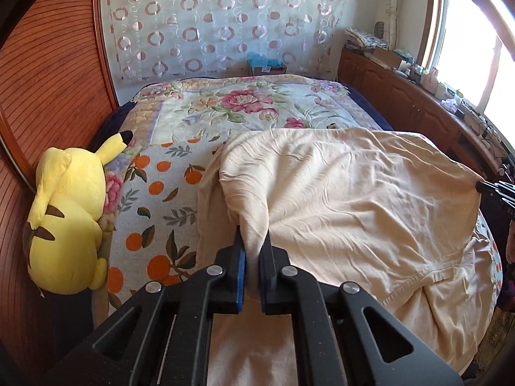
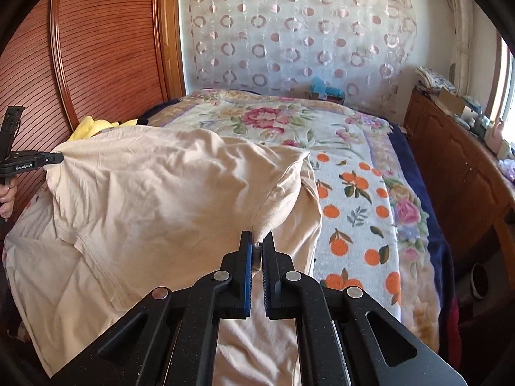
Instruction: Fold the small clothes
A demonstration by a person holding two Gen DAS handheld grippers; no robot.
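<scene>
Cream shirt (image 1: 338, 193) hangs stretched between your tools over the bed (image 1: 154, 193): left gripper (image 1: 253, 241) and right gripper (image 2: 257, 244) each pinch a corner, long axis running tool to tool.

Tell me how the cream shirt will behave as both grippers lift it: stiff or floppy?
Likely floppy: the cream shirt sags and wrinkles between the left gripper and right gripper. Probably light; pinched corners alone raise it. The unheld hem will likely drag across the bedspread.
</scene>
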